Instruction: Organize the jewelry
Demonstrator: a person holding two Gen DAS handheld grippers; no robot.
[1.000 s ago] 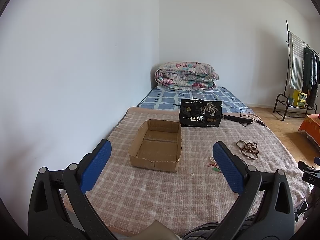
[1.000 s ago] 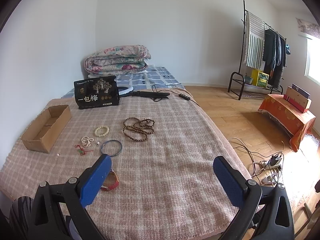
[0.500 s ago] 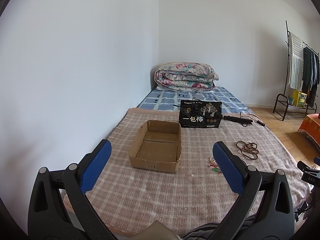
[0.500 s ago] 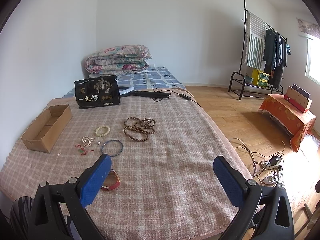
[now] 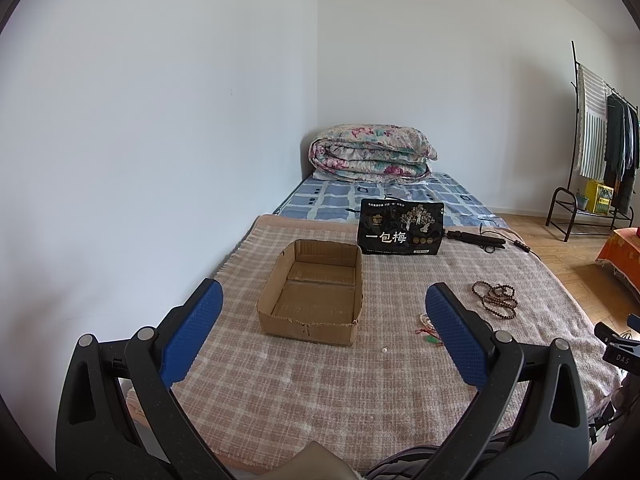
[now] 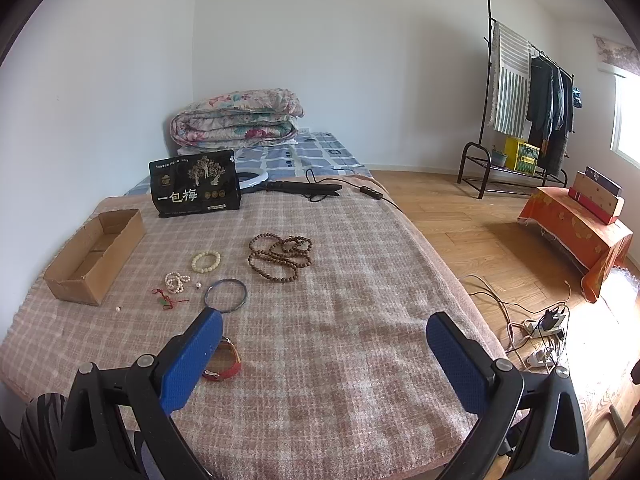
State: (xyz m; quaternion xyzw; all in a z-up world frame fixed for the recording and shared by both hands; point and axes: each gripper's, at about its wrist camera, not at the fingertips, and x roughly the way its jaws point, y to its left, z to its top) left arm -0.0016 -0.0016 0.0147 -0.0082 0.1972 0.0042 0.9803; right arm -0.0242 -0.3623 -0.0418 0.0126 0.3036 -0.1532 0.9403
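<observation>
Plaid blanket [image 6: 340, 340] covers the bed. Left gripper [image 5: 324, 328] and right gripper [image 6: 324, 354] hover above it, fingers spread wide, holding nothing. Red bracelet [image 6: 224, 364], dark bangle [image 6: 225, 295], pale bead bracelet [image 6: 206, 261] and brown bead necklace [image 6: 280, 256] lie loose on the blanket; the cardboard box [image 5: 312, 300] sits to their left.

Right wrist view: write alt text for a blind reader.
The open right gripper hovers over a plaid blanket strewn with jewelry: brown bead necklace, dark bangle, cream bracelet, red bracelet. A cardboard box sits left.
</observation>
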